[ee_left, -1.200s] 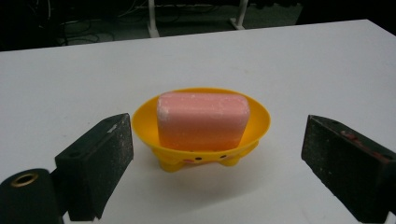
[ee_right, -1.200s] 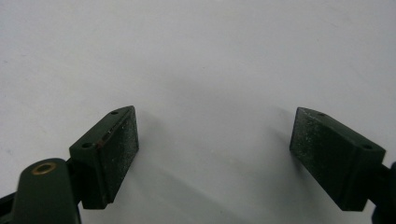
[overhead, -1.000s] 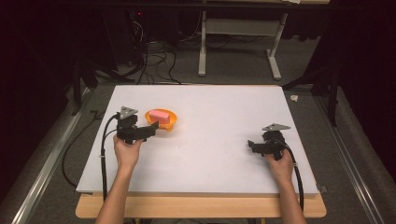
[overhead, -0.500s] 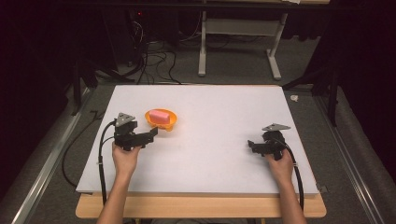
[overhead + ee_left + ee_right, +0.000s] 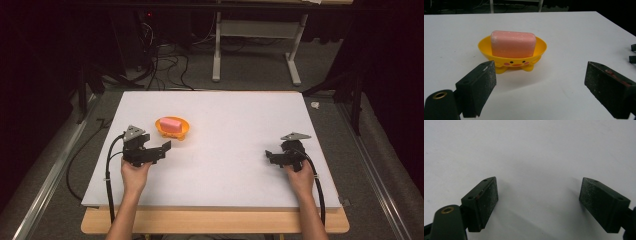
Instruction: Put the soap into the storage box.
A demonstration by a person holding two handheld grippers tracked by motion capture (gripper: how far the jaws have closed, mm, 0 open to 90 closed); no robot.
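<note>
The soap [image 5: 512, 44], a pink bar with rounded corners, lies in the dish [image 5: 485, 50], a yellow bowl on short feet with a small face printed on its front wall. The bar fills most of the bowl and stands a little above its rim. In the high view the dish [image 5: 161, 128] with the soap [image 5: 171, 124] sits on the left half of the white worktop [image 5: 235, 130], toward the far side.

The left hand-held gripper [image 5: 159, 148] is just beside the dish on its near side, apart from it and pointing toward it. In the left gripper view its jaws stand wide apart with nothing between them; the dish lies beyond them, nearer the left jaw than the right, with bare worktop between jaws and dish. The left hand [image 5: 135, 175] holds it from behind, and its cable [image 5: 107, 170] loops off the near-left of the worktop.

The right hand-held gripper [image 5: 269, 156] is well apart from the dish, on the right half of the worktop, pointing left. In the right gripper view its jaws are likewise spread wide and hold nothing, with plain white worktop [image 5: 536, 152] under them. The right hand [image 5: 300, 176] grips it, forearm coming in from the near edge.
</note>
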